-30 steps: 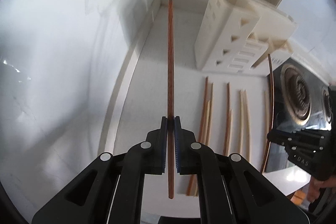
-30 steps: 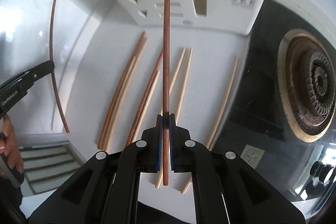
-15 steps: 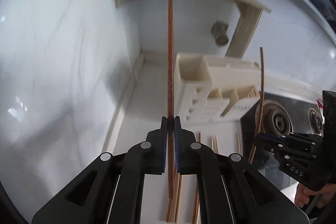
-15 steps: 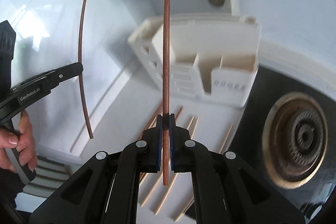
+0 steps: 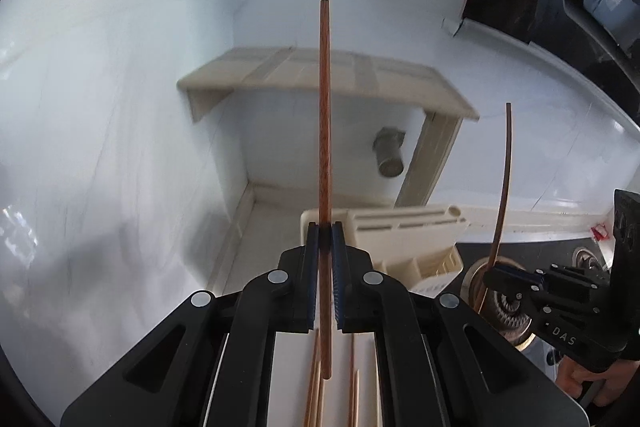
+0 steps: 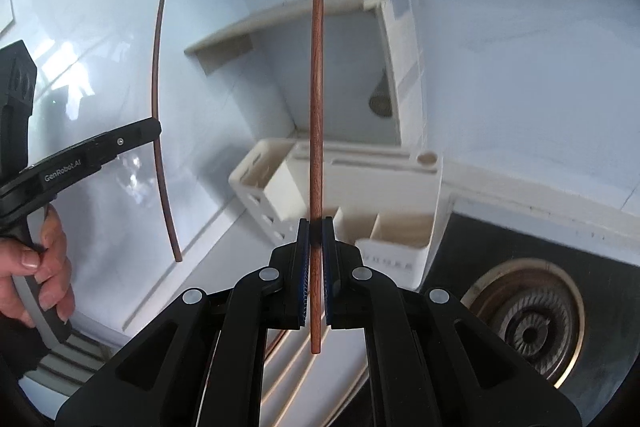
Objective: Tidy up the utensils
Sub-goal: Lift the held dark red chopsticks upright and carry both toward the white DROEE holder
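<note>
Clearance: open air is being kept around both raised chopsticks; a white wall is standing close to the left of the left gripper [image 5: 325,227].
Left gripper: a reddish-brown chopstick [image 5: 325,115] is being clamped between closed pads, pointing ahead along the fingers.
Right gripper [image 6: 316,223]: a dark brown chopstick [image 6: 316,87] is being pinched the same way, jaws together on it.
Holder: a cream utensil holder [image 6: 340,195] is being seen just ahead and below both grippers.
Counter: loose chopsticks [image 6: 288,355] are lying on the white counter [image 6: 224,267] beneath the grippers.
Room: a gas burner [image 6: 524,323] is sitting to the right of the right gripper; a cream shelf [image 5: 320,75] is being seen on the wall beyond the holder.
</note>
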`<control>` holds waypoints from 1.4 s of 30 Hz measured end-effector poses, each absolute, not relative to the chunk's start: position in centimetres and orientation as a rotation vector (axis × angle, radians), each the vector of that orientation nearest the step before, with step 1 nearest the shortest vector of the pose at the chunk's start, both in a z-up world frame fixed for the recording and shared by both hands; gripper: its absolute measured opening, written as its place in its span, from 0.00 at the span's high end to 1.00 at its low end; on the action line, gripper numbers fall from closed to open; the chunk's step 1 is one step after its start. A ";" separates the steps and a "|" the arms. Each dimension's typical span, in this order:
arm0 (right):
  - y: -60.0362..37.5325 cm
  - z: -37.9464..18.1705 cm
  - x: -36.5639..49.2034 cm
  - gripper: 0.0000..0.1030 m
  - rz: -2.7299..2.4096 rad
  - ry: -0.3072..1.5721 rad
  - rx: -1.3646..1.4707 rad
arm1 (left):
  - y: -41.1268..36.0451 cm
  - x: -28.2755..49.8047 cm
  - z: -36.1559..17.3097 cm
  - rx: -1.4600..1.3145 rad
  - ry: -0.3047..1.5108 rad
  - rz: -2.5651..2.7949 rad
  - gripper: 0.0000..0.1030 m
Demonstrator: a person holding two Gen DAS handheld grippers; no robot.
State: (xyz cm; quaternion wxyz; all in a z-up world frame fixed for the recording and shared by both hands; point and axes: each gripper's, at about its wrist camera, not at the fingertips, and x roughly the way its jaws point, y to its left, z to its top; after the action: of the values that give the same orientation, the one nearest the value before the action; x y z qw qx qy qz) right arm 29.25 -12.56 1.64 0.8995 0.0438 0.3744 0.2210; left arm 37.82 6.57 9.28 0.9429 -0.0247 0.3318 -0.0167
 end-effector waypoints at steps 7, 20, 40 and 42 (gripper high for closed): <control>-12.8 2.6 30.9 0.94 0.484 0.740 0.093 | 5.4 39.6 10.4 -0.025 0.620 -0.024 0.94; -14.3 3.2 32.2 0.94 0.419 0.593 0.098 | 5.7 42.3 10.6 -0.112 0.499 -0.094 0.94; -13.6 -0.2 31.6 0.94 0.350 0.462 0.088 | 6.5 44.4 6.7 -0.158 0.476 -0.082 0.94; -13.6 -0.5 31.6 0.94 0.353 0.466 0.088 | 6.5 44.3 6.6 -0.151 0.462 -0.072 0.94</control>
State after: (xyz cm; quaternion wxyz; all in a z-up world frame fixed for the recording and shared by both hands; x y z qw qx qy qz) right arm 31.62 -13.63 -0.52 0.9567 0.0433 0.2296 0.1737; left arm 44.33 6.49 6.59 0.9699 -0.0749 0.2289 -0.0357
